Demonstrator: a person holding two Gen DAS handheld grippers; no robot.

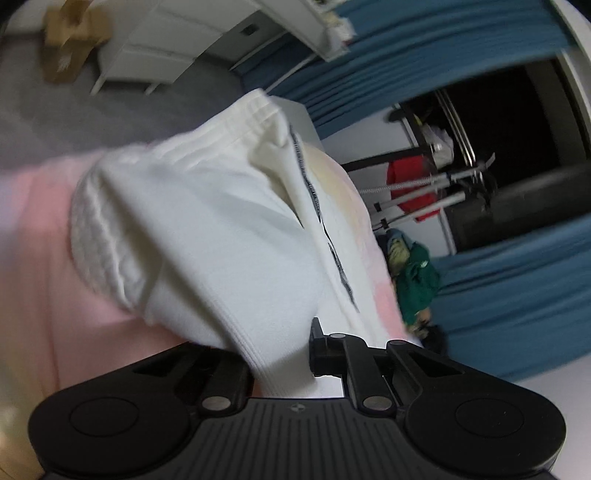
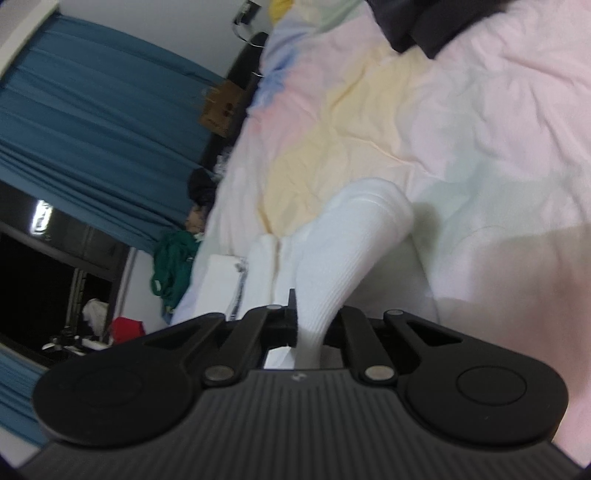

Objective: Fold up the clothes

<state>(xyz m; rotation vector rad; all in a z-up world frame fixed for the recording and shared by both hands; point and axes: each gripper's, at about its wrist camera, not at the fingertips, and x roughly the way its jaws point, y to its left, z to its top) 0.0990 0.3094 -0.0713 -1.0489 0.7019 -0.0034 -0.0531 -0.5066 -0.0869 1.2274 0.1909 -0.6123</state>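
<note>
**A:** What is your left gripper (image 1: 284, 354) doing?

**B:** Its jaws are closed on a white garment (image 1: 207, 229). The cloth runs from between them at the bottom centre of the left view up toward the upper middle, where a ribbed hem shows. A dark printed strip runs along its right side.

**A:** And the right gripper (image 2: 314, 328)?

**B:** My right jaws pinch the same white garment (image 2: 343, 251). In the right view a ribbed fold of it rises from the jaws at lower centre and bulges toward the middle of the frame, with more white cloth just left of it.

**A:** Where does the garment sit?

**B:** Over the bed (image 2: 480, 122), whose sheet is pink, yellow and pale green. Whether the cloth touches the sheet, I cannot tell; both views are blurred.

**A:** Anything else around?

**B:** A dark garment (image 2: 417, 22) lies on the bed at the top of the right view. Blue curtains (image 2: 92, 122) fill the left of that view, with a green garment (image 2: 173, 262) below them beside the bed and a cardboard box (image 2: 221, 107) further up. In the left view a white cabinet (image 1: 162, 44) stands at the upper left.
</note>
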